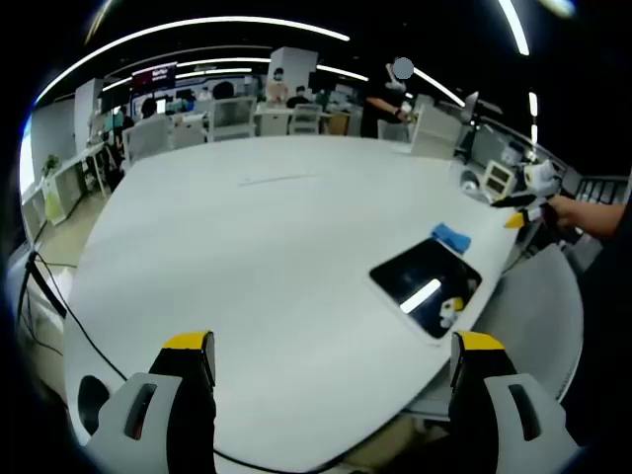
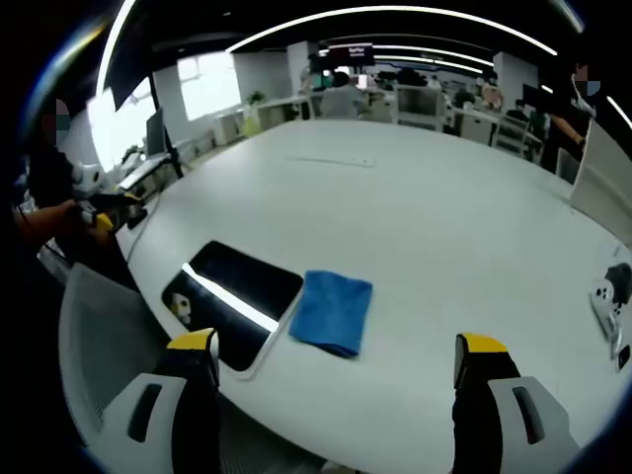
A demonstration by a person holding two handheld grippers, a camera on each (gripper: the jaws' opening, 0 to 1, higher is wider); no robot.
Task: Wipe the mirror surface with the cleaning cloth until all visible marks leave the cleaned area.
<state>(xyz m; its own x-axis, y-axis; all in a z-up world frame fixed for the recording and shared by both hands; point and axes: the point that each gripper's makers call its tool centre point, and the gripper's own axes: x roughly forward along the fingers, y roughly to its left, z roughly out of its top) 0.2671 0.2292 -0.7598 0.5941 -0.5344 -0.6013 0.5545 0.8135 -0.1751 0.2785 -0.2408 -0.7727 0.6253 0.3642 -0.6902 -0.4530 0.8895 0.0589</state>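
A dark rectangular mirror (image 1: 427, 284) with a white frame lies flat near the edge of the white table; it reflects a bright ceiling light strip. In the right gripper view the mirror (image 2: 235, 296) lies left of a folded blue cloth (image 2: 333, 311), which touches its frame. The cloth (image 1: 451, 237) shows just beyond the mirror in the left gripper view. My left gripper (image 1: 334, 354) is open over the table's near edge, well short of the mirror. My right gripper (image 2: 336, 363) is open, just short of the cloth. The other gripper (image 2: 111, 214) shows at far left, held by a hand.
The large white table (image 2: 425, 207) stretches ahead, mostly bare. A grey chair (image 2: 99, 336) stands by the mirror's edge of the table. A small white device (image 2: 610, 301) lies at the table's right. Desks, chairs and people fill the office behind. A black cable (image 1: 59, 306) hangs at left.
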